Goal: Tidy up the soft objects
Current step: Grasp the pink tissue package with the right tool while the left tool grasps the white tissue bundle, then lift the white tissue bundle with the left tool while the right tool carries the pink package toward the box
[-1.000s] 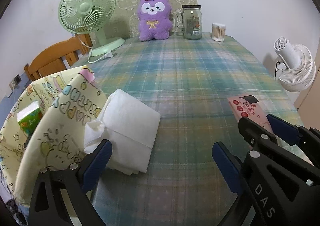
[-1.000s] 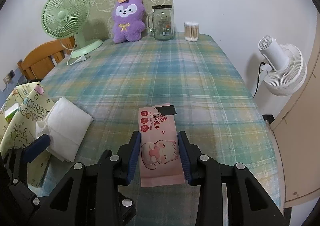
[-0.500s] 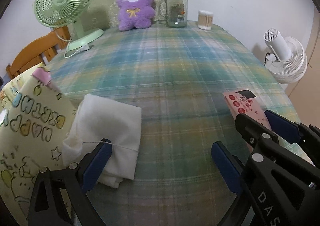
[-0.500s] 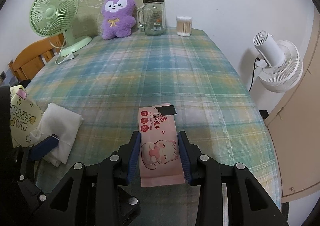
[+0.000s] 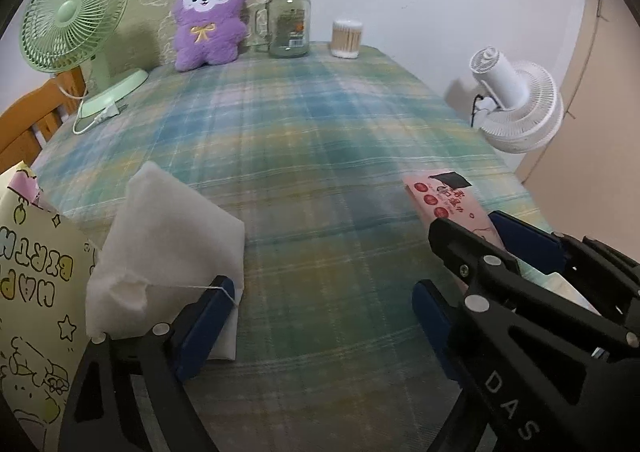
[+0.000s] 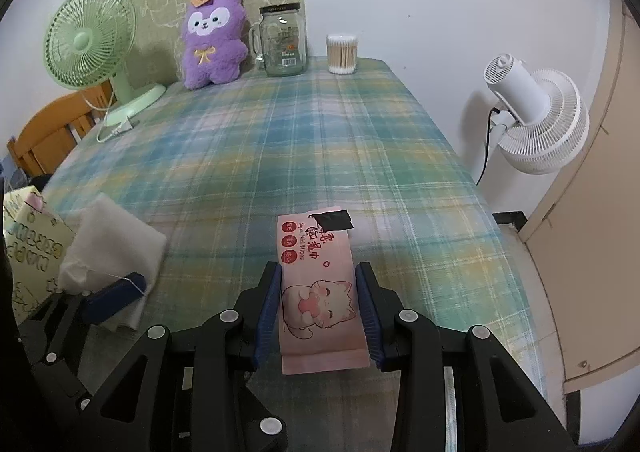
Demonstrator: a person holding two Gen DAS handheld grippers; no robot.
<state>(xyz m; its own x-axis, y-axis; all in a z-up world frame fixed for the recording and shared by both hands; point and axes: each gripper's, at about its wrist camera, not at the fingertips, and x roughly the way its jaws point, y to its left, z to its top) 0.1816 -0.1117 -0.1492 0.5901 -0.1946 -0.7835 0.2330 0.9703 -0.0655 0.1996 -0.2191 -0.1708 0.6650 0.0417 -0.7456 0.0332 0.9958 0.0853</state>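
A white drawstring cloth pouch [image 5: 168,252] lies at the table's near left, beside a yellow cartoon-print bag [image 5: 36,292]. My left gripper [image 5: 320,312] is open and empty; its left finger touches the pouch's near edge. My right gripper [image 6: 318,308] is shut on a pink wet-wipes pack [image 6: 316,280] with a cat drawing, held just above the tablecloth. The pack also shows in the left wrist view [image 5: 448,204]. The pouch shows in the right wrist view [image 6: 116,248]. A purple plush toy [image 6: 214,40] sits at the table's far edge.
A plaid tablecloth [image 6: 280,156] covers the table. At the far edge stand a green desk fan [image 6: 92,48], a glass jar [image 6: 282,42] and a cotton-swab tub [image 6: 341,54]. A white floor fan [image 6: 536,120] stands off the right side. A wooden chair [image 6: 44,136] is at left.
The left gripper has swung right and forward, so the yellow bag has slid toward the left edge and the pouch sits closer to its left finger. The right gripper still holds the wipes pack.
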